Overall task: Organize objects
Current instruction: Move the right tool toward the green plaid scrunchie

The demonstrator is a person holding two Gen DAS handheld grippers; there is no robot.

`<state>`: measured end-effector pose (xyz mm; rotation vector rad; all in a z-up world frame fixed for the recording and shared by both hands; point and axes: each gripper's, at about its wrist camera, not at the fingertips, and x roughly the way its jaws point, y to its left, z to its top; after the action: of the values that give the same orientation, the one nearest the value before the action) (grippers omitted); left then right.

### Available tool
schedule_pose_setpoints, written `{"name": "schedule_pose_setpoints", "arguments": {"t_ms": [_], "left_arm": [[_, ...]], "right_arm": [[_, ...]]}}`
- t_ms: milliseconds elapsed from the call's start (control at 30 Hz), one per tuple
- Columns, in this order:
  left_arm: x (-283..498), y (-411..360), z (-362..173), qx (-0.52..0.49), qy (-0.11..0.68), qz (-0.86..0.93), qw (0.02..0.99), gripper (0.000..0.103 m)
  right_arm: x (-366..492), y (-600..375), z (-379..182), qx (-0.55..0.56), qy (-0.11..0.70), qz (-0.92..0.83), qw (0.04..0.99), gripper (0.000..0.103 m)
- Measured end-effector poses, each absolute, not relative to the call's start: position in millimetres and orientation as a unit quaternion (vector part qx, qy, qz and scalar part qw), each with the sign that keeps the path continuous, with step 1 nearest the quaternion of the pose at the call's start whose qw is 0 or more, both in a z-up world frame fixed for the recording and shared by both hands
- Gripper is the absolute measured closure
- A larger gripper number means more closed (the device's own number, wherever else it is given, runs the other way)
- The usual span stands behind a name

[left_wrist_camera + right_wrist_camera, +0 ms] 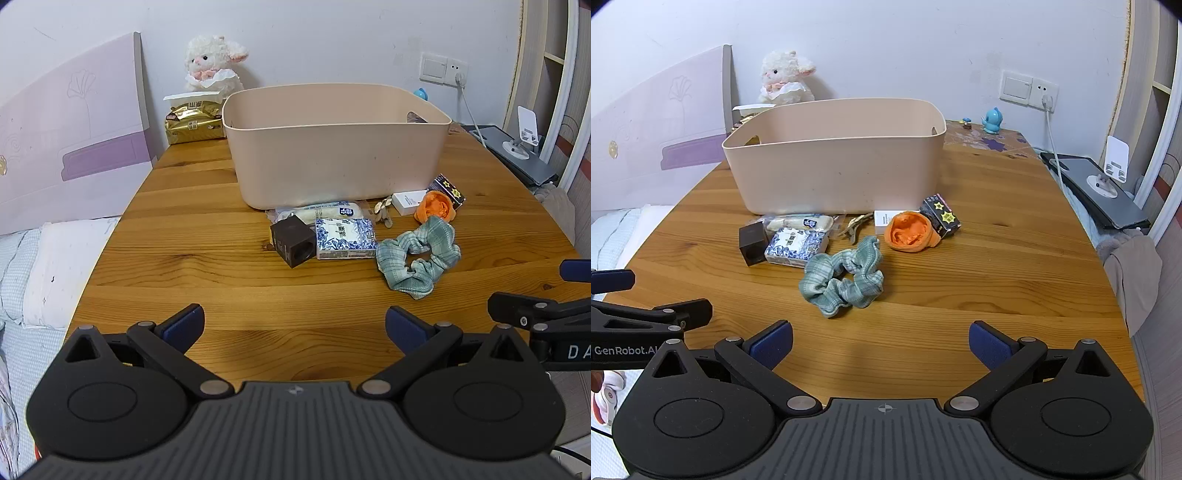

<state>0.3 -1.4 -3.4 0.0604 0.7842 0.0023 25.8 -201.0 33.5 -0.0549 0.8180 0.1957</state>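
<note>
1. Left gripper (294, 326), right gripper (881, 341): fingers spread wide, holding nothing, above the bare near table (221, 280).
2. Green scrunchie (842, 275): nearest item, before the beige bin (834, 173).
3. Dark cube (292, 240), blue-white box (345, 238), orange cloth (910, 230): clustered against the bin's front wall.
4. Plush lamb (212, 62): behind the bin.

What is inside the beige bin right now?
Nothing shows inside the beige bin: only bare inner walls and handle cutouts are visible. Its near wall hides the floor, so low-lying contents cannot be ruled out.
</note>
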Motion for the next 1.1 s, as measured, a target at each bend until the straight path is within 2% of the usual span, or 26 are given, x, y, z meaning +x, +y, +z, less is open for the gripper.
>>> {"name": "schedule_pose_setpoints", "arguments": {"t_ms": [1100], "left_arm": [[-0.4, 0.8, 0.0, 0.028, 0.381, -0.011, 0.924, 0.0]], "right_arm": [[27.0, -200.6, 34.2, -0.026, 0.394, 0.091, 0.914, 0.0]]}}
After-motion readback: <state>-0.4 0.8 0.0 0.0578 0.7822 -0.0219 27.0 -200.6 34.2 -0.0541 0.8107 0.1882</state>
